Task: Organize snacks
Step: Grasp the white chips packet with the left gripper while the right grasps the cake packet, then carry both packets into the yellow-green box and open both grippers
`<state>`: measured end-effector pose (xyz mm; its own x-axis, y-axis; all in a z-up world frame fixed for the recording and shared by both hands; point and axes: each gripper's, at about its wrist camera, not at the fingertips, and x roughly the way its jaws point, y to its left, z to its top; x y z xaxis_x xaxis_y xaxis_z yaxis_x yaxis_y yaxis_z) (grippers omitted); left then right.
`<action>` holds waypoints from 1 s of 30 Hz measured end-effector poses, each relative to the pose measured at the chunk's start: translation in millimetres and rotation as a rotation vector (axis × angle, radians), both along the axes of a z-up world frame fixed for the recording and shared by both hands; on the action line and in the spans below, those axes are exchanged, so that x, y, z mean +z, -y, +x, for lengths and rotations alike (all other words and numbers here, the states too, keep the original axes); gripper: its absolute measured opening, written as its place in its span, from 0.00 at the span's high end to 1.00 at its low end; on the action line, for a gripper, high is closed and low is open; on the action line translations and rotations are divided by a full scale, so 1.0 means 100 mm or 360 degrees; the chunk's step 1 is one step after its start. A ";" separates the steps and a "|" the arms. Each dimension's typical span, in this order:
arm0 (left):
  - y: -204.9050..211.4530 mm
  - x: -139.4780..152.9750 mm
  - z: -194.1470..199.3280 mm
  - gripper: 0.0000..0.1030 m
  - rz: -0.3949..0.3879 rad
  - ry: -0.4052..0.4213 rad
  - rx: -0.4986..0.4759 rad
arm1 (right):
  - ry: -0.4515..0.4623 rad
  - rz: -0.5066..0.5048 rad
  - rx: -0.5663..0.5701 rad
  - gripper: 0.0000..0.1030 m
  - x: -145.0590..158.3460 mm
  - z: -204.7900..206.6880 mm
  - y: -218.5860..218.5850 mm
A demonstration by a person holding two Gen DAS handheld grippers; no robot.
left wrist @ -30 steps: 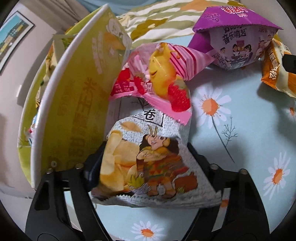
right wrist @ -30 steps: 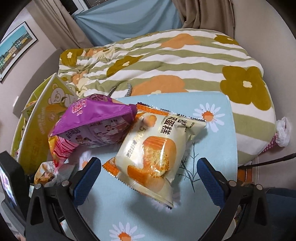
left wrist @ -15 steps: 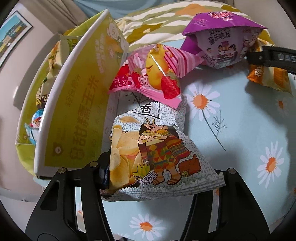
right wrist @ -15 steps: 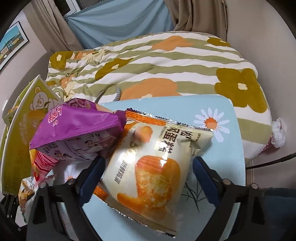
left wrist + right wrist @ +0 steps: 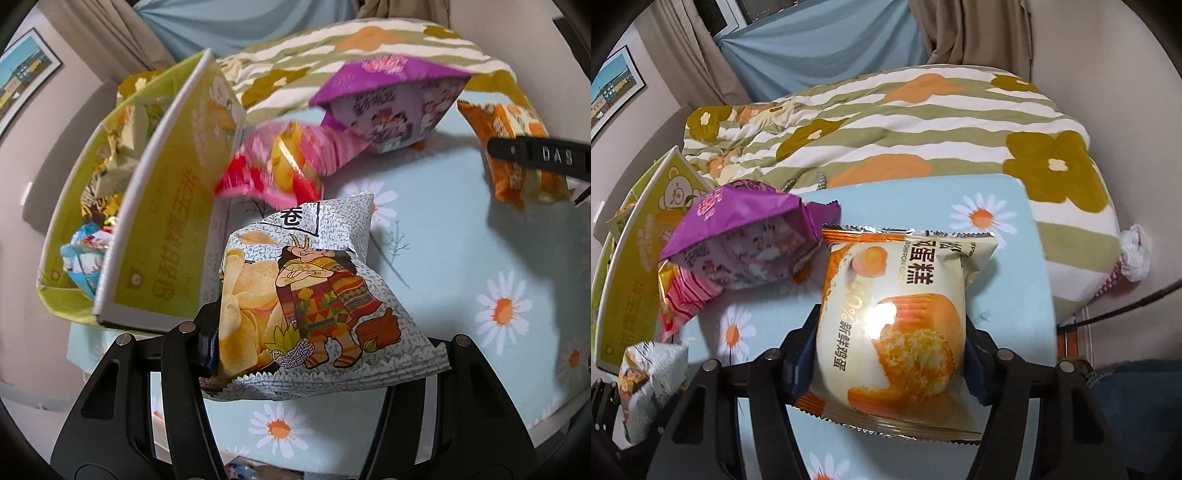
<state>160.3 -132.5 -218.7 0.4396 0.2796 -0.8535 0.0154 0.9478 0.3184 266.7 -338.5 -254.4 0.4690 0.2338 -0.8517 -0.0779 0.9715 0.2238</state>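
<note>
My left gripper (image 5: 317, 343) is shut on a grey chip bag (image 5: 314, 295) with a cartoon figure and holds it above the table, beside a yellow-green cardboard box (image 5: 162, 229). My right gripper (image 5: 886, 350) is shut on a cream and orange cake packet (image 5: 894, 325); that packet also shows in the left wrist view (image 5: 517, 155). A pink snack bag (image 5: 280, 166) and a purple snack bag (image 5: 391, 107) lie behind the chip bag. The purple bag (image 5: 746, 236) lies left of the cake packet.
The table (image 5: 461, 258) has a light blue daisy cloth. The box holds several wrapped snacks (image 5: 96, 206). A striped flowered blanket (image 5: 923, 122) lies on the bed behind the table. A cable (image 5: 1126, 310) runs at the right.
My left gripper has lifted the chip bag up and back from the pink bag. My right gripper has moved onto the cake packet and closed on it.
</note>
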 end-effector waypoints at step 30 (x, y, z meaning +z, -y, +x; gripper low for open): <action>-1.59 1.89 0.06 0.45 0.0002 0.0548 0.0000 | 0.0377 0.0281 0.0272 0.41 1.75 -0.50 -1.36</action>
